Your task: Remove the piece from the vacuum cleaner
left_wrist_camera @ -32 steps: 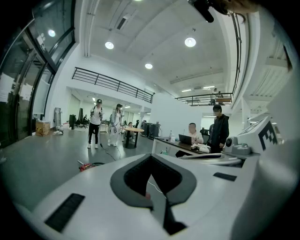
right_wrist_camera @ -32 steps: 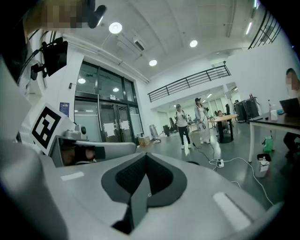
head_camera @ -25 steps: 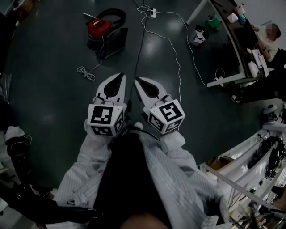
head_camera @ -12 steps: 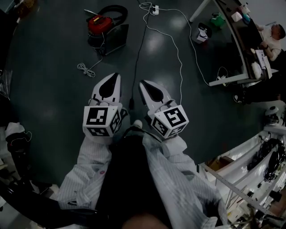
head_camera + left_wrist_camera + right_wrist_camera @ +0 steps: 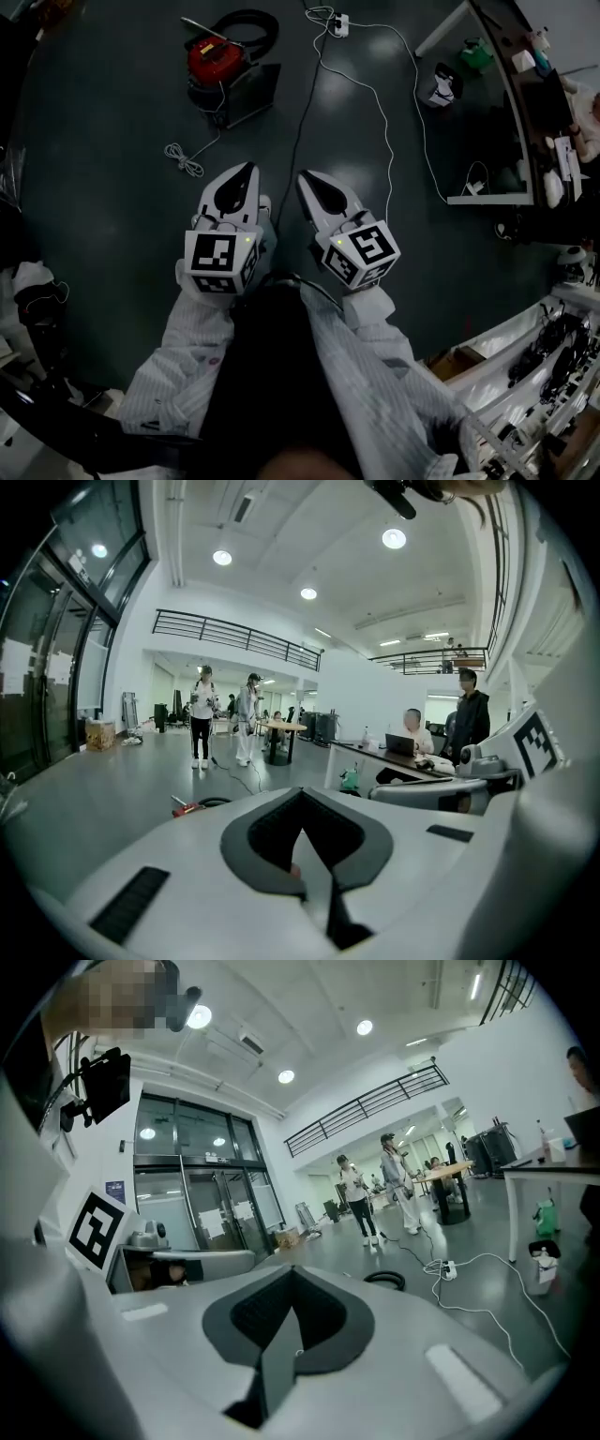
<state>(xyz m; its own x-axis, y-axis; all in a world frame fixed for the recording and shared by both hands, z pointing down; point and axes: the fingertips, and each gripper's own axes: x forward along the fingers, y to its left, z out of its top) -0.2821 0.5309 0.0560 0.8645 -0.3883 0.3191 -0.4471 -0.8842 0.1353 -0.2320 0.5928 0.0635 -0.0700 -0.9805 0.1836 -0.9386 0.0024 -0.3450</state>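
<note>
The red vacuum cleaner (image 5: 212,60) stands on the dark floor far ahead, with a black hose (image 5: 251,22) curled behind it and a metal tube (image 5: 202,26) sticking out at its top left. Its white cord (image 5: 186,155) lies coiled in front. My left gripper (image 5: 247,169) and right gripper (image 5: 304,176) are side by side at waist height, both shut and empty, well short of the vacuum. In the left gripper view the vacuum (image 5: 190,807) shows low beyond the shut jaws. The hose (image 5: 384,1281) shows in the right gripper view.
A dark flat box (image 5: 251,89) leans beside the vacuum. A white cable (image 5: 384,103) and a black cable (image 5: 298,122) run across the floor from a power strip (image 5: 338,21). Desks (image 5: 487,103) stand at the right, with several people (image 5: 202,714) farther off.
The head view has shifted slightly, so the desks and power strip sit further right. Both grippers stay shut and close together, nearly where they were.
</note>
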